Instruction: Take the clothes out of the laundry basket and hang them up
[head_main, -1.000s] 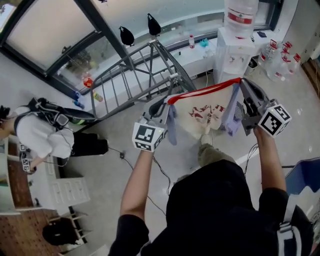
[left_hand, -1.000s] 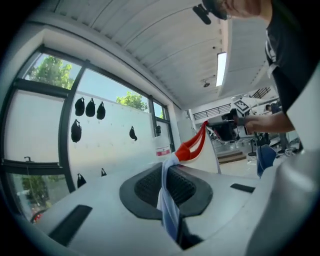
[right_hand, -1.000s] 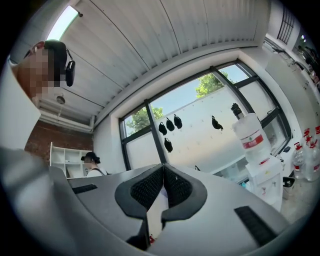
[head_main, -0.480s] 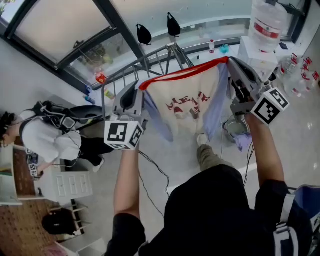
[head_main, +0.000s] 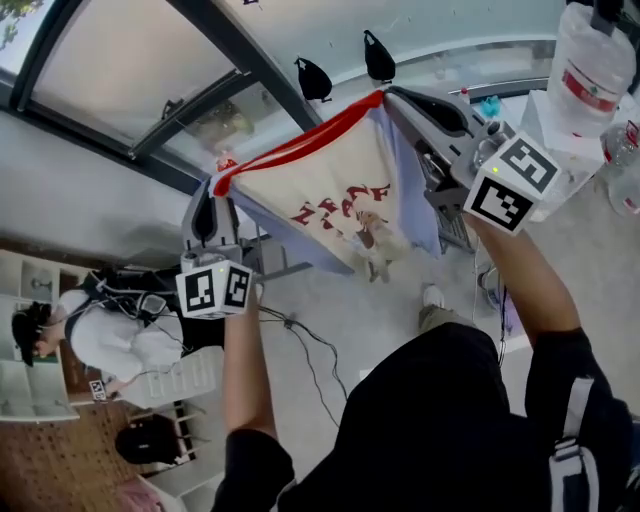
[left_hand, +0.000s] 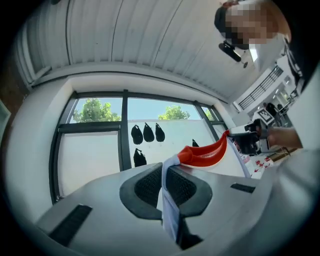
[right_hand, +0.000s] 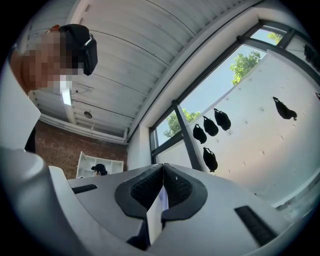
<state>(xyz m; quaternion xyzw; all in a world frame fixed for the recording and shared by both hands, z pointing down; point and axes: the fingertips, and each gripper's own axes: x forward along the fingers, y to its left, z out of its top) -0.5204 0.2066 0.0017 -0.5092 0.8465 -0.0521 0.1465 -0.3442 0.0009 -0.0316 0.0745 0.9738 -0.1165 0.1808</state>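
A cream shirt (head_main: 330, 205) with a red neck trim, red print and lavender sleeves hangs stretched in the air between both grippers in the head view. My left gripper (head_main: 214, 192) is shut on the shirt's left shoulder, low at the left. My right gripper (head_main: 388, 97) is shut on the other shoulder, higher and to the right. In the left gripper view, lavender cloth (left_hand: 169, 200) is pinched between the pads and the red trim (left_hand: 205, 154) runs off toward the right gripper (left_hand: 248, 141). The right gripper view shows pale cloth (right_hand: 156, 210) clamped between its pads. No laundry basket is in view.
A metal drying rack (head_main: 452, 215) stands behind the shirt, mostly hidden. A water dispenser with a bottle (head_main: 598, 70) is at the top right. A seated person (head_main: 110, 335) and a white drawer unit (head_main: 185, 372) are at the left. Black caps (head_main: 314, 80) hang on the window. A cable (head_main: 305, 345) trails on the floor.
Both grippers have lifted the shirt higher and spread it, the right one rising above the left. The head view has tilted up toward the window.
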